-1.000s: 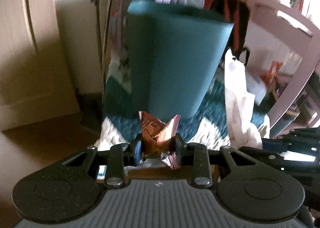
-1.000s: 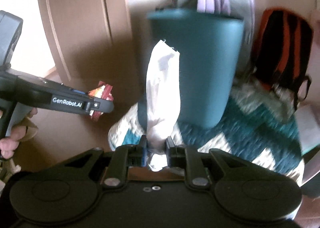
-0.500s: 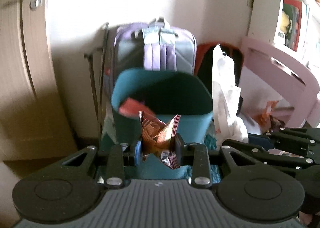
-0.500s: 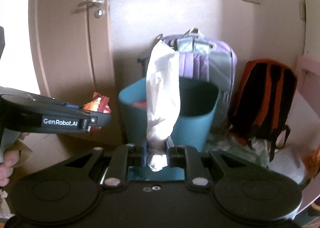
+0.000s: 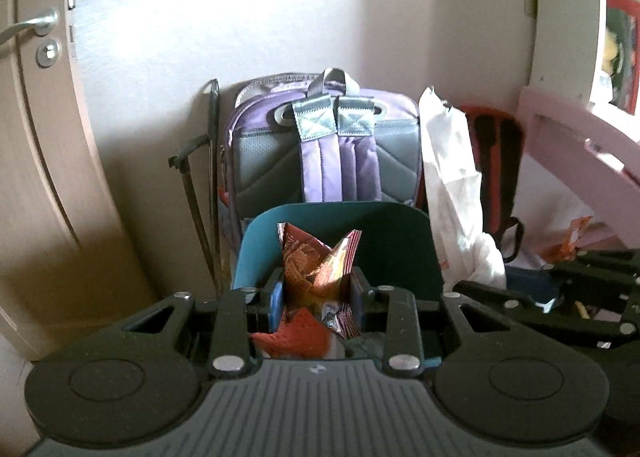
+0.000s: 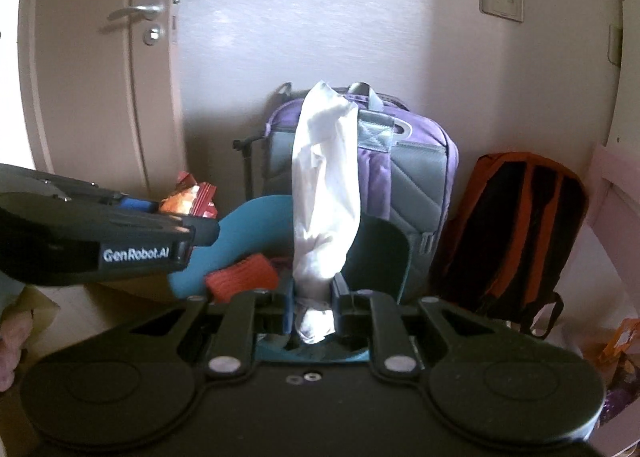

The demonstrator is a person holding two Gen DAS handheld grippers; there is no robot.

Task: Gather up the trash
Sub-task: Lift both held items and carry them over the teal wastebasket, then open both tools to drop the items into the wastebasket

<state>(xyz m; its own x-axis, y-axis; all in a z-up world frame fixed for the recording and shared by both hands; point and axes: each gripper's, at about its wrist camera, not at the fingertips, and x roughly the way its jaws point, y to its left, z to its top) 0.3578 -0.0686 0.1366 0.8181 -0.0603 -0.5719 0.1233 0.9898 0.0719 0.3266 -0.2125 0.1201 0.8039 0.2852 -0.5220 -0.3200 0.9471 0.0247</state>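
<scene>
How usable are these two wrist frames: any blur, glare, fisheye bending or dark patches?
Left wrist: sharp up close on the snack wrapper; the wall carries a soft bright patch, the door bows with fisheye, and the teal bin is dark inside. Right wrist: slightly softer throughout; the white bag stays readable, and the door frame and corners curve.

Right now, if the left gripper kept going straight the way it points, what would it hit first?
Probably the teal bin. The left gripper, shut on a wrapper, points down into the bin's open mouth, so it would likely meet the far inside wall or the trash inside. The purple backpack stands behind. Depth is hard to judge.
</scene>
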